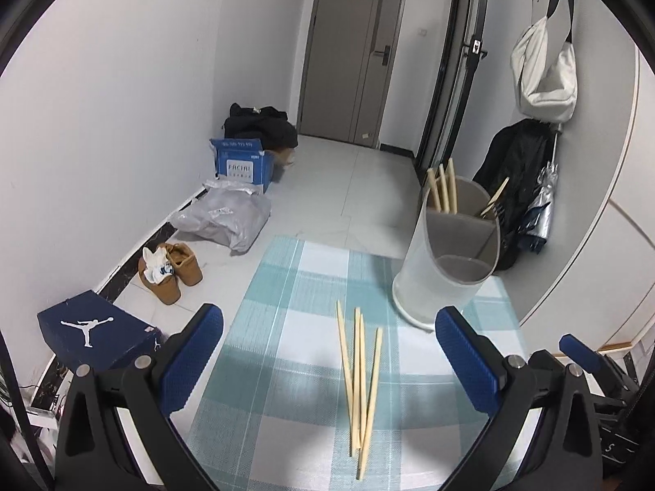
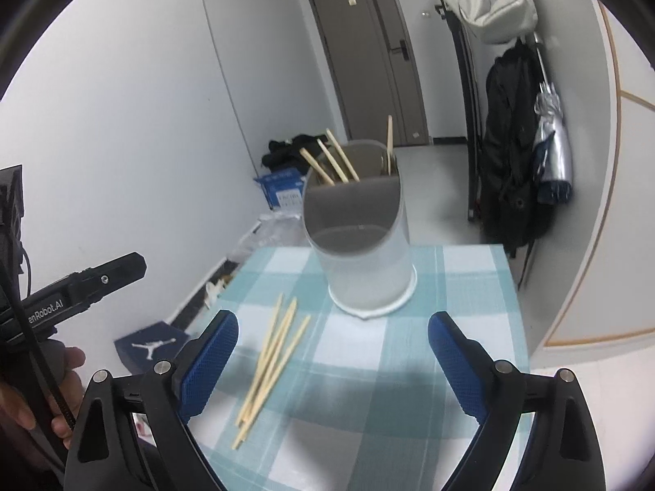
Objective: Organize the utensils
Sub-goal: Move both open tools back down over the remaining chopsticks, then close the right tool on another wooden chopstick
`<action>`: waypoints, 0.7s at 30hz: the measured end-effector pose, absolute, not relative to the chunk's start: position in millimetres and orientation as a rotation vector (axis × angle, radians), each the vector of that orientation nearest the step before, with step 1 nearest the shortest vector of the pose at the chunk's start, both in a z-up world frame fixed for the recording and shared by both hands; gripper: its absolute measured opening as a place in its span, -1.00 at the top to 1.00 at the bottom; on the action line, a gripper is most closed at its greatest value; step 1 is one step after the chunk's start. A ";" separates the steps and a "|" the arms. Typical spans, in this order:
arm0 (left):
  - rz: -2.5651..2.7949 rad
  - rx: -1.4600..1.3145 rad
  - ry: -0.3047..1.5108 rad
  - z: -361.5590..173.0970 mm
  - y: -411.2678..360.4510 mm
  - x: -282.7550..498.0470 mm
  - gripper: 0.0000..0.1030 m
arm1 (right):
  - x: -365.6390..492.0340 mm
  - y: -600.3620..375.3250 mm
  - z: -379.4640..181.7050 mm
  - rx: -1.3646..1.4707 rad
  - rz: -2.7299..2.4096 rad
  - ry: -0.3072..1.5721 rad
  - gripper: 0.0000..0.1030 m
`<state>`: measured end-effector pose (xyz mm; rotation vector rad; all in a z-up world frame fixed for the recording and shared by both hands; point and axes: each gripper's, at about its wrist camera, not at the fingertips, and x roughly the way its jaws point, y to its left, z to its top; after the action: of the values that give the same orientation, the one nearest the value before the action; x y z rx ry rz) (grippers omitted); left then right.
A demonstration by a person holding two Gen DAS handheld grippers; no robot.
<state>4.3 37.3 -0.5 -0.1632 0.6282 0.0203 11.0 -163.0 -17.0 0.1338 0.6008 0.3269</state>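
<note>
On a teal-checked tablecloth (image 1: 286, 286) in a white-walled hallway, loose chopsticks (image 1: 359, 384) lying low centre between the wide-apart, empty fingers of the left gripper (image 1: 329, 354), right gripper (image 2: 332, 362) likewise spread and empty, chopsticks lower left of it, divided holder (image 2: 360, 241) standing ahead.

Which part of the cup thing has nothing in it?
The front compartment of the utensil holder, nearest the cameras, is empty. The two behind its divider hold wooden sticks and a fork.

Teal-and-white checked tablecloth (image 1: 286, 286), pale chopsticks (image 1: 360, 376), blue-padded tongs (image 1: 329, 364)
</note>
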 end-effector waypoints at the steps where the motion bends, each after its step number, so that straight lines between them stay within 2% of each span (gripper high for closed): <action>1: 0.020 -0.165 0.632 -3.1 38.1 4.1 -0.98 | 12.3 -163.0 -20.8 0.132 0.320 0.607 -0.87; 17: 0.044 -0.315 0.716 -25.2 82.7 15.4 -0.98 | 58.4 -129.0 -78.7 0.141 0.293 0.855 -0.89; 21: 0.061 -0.354 0.729 -29.7 99.9 15.6 -0.98 | 73.0 -99.7 -88.2 0.077 0.337 0.916 -0.79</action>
<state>15.6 99.9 -29.7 -0.3540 0.7294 0.0615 73.0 -99.7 -88.2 0.0774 0.9161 0.3368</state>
